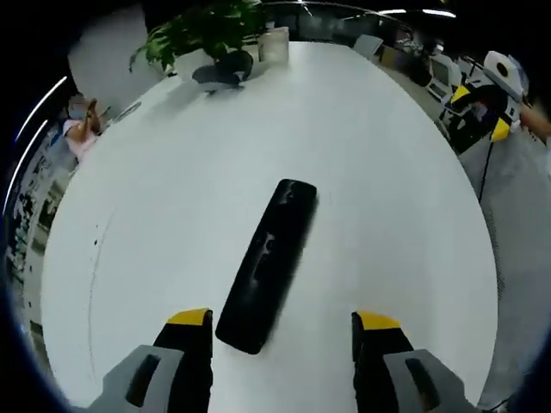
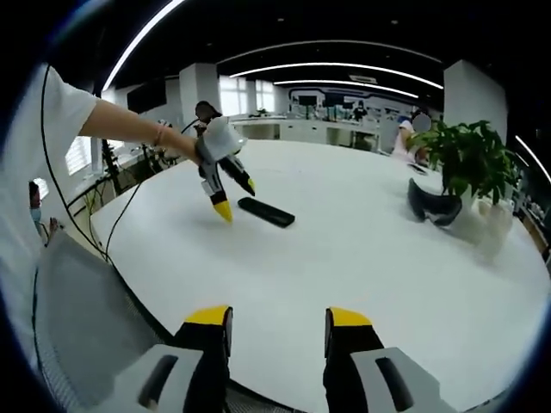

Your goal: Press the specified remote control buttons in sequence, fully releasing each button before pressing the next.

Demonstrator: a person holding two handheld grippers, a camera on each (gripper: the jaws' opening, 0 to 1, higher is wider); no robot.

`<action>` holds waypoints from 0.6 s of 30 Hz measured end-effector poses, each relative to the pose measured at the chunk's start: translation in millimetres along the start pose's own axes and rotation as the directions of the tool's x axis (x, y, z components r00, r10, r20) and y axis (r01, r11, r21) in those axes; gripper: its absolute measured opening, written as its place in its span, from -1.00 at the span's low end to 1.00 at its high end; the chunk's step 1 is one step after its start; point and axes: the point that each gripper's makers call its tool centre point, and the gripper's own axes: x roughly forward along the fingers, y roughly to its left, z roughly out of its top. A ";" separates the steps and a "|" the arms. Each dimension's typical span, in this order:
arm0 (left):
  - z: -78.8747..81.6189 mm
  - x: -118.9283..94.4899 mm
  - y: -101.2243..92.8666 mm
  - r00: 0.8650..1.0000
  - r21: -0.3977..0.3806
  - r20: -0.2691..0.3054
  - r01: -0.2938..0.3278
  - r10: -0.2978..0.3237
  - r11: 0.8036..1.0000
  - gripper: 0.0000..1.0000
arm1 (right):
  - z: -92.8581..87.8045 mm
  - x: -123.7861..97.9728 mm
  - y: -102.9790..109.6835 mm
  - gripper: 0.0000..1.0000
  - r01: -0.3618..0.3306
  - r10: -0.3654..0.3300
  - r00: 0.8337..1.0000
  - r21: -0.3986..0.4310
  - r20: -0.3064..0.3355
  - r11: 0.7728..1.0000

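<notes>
While our left gripper (image 1: 281, 331) hangs w/ jaws apart just over the near end of the long black plastic remote (image 1: 268, 263) on the white oval table (image 1: 172, 198), nothing blocks it, bare top all round, leafy green plant (image 1: 207, 30) far off, right gripper (image 2: 277, 329) also spread by the table edge.

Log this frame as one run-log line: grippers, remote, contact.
left gripper: open, above remote, no contact | right gripper: open, idle at near table edge | remote: flat on table
</notes>
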 end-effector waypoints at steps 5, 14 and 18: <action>5.0 4.6 8.2 0.998 0.057 -0.057 0.038 -0.034 0.998 0.15 | -2.2 0.8 0.6 -0.35 -0.020 0.020 1.000 0.006 -0.014 1.000; 9.1 2.2 0.2 0.991 0.115 -0.100 0.100 -0.089 0.988 -0.54 | -5.1 4.2 -6.8 -0.48 -0.021 0.021 0.999 0.015 -0.033 1.000; 8.1 2.3 1.0 0.994 0.090 -0.092 0.062 -0.054 0.994 -0.54 | -4.6 5.7 -8.1 -0.54 -0.023 0.023 0.999 0.009 -0.034 1.000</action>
